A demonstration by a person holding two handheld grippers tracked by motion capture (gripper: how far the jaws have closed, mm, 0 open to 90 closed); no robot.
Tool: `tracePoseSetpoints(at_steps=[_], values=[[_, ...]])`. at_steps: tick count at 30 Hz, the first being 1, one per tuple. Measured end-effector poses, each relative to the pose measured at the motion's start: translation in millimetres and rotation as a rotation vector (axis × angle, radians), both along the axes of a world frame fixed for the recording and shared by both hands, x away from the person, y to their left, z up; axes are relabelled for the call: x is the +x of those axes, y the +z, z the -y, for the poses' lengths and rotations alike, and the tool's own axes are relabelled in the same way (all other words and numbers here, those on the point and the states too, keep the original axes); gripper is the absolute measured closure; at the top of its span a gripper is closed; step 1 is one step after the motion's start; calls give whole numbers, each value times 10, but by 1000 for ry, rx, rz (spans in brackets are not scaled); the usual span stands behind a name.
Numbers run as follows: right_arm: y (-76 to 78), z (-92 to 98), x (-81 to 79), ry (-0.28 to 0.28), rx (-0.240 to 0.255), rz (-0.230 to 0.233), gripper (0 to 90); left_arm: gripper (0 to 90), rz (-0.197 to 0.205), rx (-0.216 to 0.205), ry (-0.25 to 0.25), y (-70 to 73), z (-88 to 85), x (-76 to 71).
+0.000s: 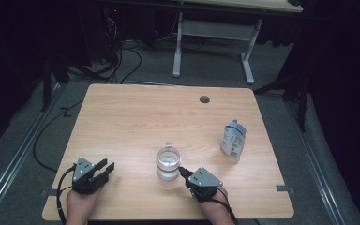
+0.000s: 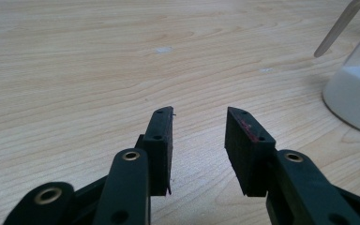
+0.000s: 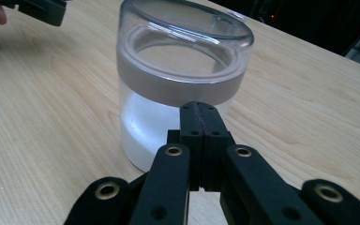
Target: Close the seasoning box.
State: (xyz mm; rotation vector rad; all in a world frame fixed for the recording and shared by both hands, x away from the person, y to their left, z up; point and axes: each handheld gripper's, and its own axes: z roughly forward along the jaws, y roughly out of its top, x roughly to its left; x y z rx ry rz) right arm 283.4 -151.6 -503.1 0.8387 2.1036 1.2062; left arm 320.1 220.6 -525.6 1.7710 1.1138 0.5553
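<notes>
A clear glass jar [image 1: 168, 163] half full of white powder stands on the wooden table [image 1: 136, 117], near the front middle. It wears a clear lid with a grey seal band [image 3: 183, 79]. My right gripper [image 1: 182, 171] is shut with nothing between its pads, its tips right at the jar's side [image 3: 200, 110]. Whether they touch the glass I cannot tell. My left gripper [image 1: 107, 169] rests at the front left, open and empty [image 2: 199, 126], well apart from the jar [image 2: 356, 93].
A white and blue pouch [image 1: 233, 139] lies at the right side of the table. A round cable hole [image 1: 204, 99] sits near the far edge. Beyond the table stand a white desk frame [image 1: 213, 42] and cables on the floor.
</notes>
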Motion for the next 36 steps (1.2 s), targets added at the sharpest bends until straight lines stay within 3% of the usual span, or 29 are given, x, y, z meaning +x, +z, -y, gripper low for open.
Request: tracePoseSetpoints(at_steps=[6,12,18,21,26,27,30,33,36], values=[[1,-16,-4,7,0,2,900,623,0,-1,-1,1,-1,-3],[-14,72,46,-26,15,-8,851,623,-2,-1,-4,-3,1,-3],[-57,327,160,-125,51,-38,752,620,-7,-31,-5,-24,-11,-15],[-101,585,191,-203,46,-40,690,620,-9,-25,-18,-24,-11,-3],[-139,901,162,-275,23,-42,637,618,6,-22,-20,5,2,3],[-147,1087,116,-320,38,-50,624,616,5,-23,-19,3,13,8],[-147,1337,27,-383,65,-63,611,612,-4,-17,-25,-11,45,23],[-146,1475,-12,-416,88,-65,598,611,-2,-4,-37,-6,87,33],[-128,1492,-7,-413,103,-64,595,608,7,18,-49,8,124,24]])
